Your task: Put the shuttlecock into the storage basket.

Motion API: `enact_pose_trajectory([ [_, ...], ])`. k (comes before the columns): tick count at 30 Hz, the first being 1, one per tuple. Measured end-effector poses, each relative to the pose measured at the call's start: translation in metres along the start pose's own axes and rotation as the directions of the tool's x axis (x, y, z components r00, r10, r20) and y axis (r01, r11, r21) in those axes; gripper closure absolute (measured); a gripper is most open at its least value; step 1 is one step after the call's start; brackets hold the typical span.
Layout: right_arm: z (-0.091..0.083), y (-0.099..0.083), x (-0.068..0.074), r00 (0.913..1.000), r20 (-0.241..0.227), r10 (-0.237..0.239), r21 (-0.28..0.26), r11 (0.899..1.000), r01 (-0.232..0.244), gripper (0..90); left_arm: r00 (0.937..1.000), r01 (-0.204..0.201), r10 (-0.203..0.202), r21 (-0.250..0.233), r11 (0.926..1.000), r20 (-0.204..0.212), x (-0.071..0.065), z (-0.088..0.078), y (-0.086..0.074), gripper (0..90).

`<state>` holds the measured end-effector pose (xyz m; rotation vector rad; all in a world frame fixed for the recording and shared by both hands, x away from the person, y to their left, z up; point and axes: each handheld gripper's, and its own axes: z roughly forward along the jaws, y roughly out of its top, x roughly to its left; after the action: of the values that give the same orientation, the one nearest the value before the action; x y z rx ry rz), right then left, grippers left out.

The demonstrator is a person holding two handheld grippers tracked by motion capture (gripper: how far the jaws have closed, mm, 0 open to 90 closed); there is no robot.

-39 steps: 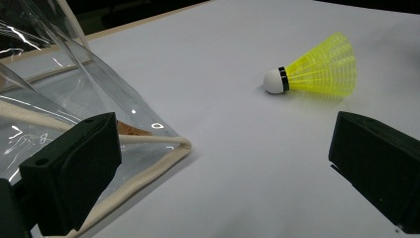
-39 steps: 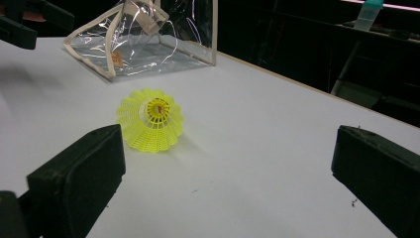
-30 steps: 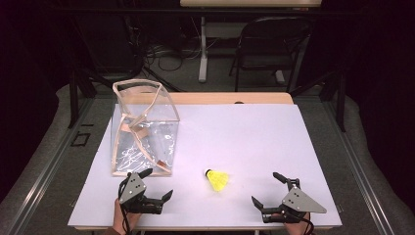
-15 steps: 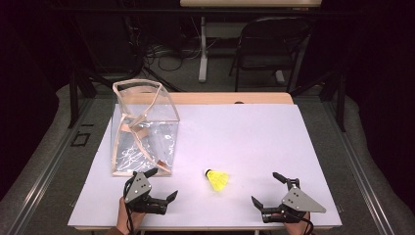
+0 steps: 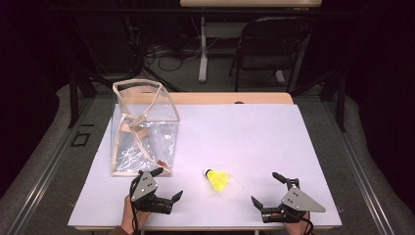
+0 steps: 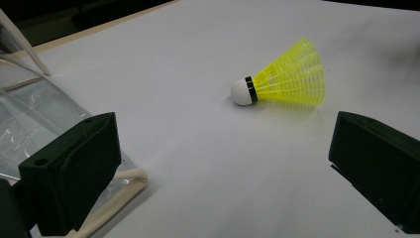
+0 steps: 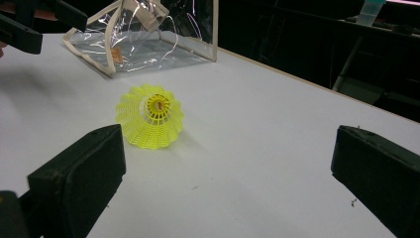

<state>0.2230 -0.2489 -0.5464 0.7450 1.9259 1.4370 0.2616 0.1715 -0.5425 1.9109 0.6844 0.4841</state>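
One white table [image 5: 254, 132] — dark room, perhaps a chair [image 5: 271, 46] behind.

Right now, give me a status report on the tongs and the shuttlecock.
Left tongs open, empty. Right tongs open, empty. Yellow shuttlecock on its side between them, untouched. Clear bag beside left tongs, path clear.

Place: we take it for a lab or test room, not a home.
Bench: we see a white sheet [image 5: 230, 137] laid over a wooden bench [image 5: 230, 98], lit against dark surroundings.
Floor: grey carpet [image 5: 44, 161] with loose cables [image 5: 166, 51] trailing behind the bench.
Furniture: a black folding chair [image 5: 271, 44] and a metal desk leg [image 5: 202, 46] stand beyond.
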Motion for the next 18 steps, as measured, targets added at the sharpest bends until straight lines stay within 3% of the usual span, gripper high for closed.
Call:
enact_pose_trajectory([
  [18,0.001,0.0,0.0,1.0,0.0,0.003,0.005,1.0,-0.003,0.3,0.9996,-0.013,0.013,0.0,0.9999,0.023,-0.008,0.013,0.012,0.0],
])
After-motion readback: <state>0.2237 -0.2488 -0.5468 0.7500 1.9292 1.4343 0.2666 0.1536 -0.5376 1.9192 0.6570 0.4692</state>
